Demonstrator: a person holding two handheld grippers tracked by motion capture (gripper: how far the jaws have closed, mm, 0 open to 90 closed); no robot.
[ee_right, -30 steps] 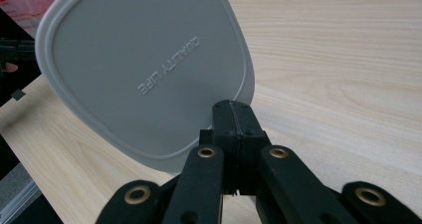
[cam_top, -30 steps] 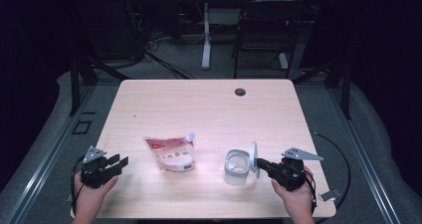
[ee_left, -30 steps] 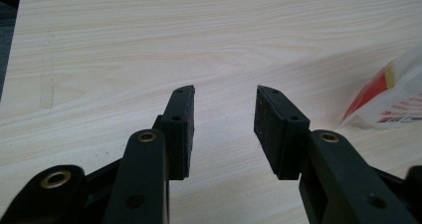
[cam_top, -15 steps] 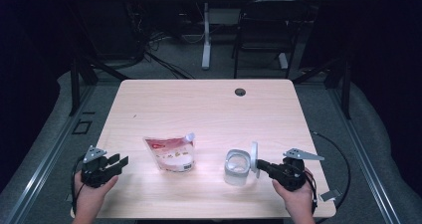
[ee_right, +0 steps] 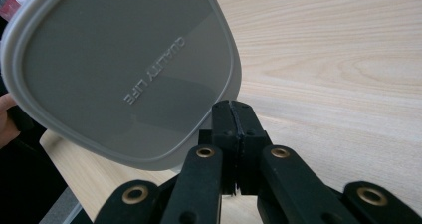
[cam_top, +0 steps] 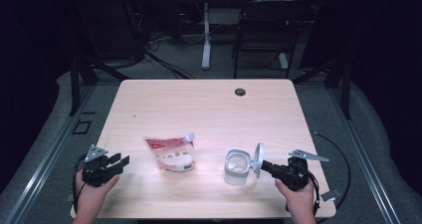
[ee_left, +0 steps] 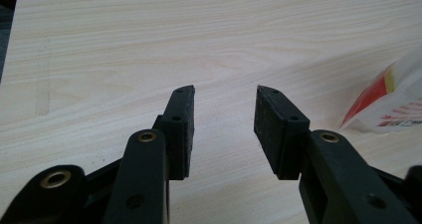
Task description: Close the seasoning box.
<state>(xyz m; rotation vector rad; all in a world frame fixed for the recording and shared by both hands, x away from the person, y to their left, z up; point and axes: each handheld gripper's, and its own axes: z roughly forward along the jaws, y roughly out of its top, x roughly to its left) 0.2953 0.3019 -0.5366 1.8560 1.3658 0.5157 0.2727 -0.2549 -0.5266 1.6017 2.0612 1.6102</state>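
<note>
My right gripper [cam_top: 263, 164] is shut on the rim of a grey plastic lid [cam_top: 258, 158], which it holds upright on edge just right of an open clear container [cam_top: 238, 165]. In the right gripper view its jaws [ee_right: 234, 115] are pressed together at the edge of the lid [ee_right: 124, 69], which bears raised lettering. A red and white pouch [cam_top: 171, 153] lies on the table [cam_top: 209, 104] left of the container. At the front left corner my left gripper [cam_top: 122, 160] stands open, with bare wood between its pads [ee_left: 224, 119]. The pouch's corner [ee_left: 393, 99] shows to its right.
A small dark grommet hole [cam_top: 240, 91] sits near the table's far edge. Cables trail from both grippers over the front corners. A chair and desk legs stand on the floor beyond the table.
</note>
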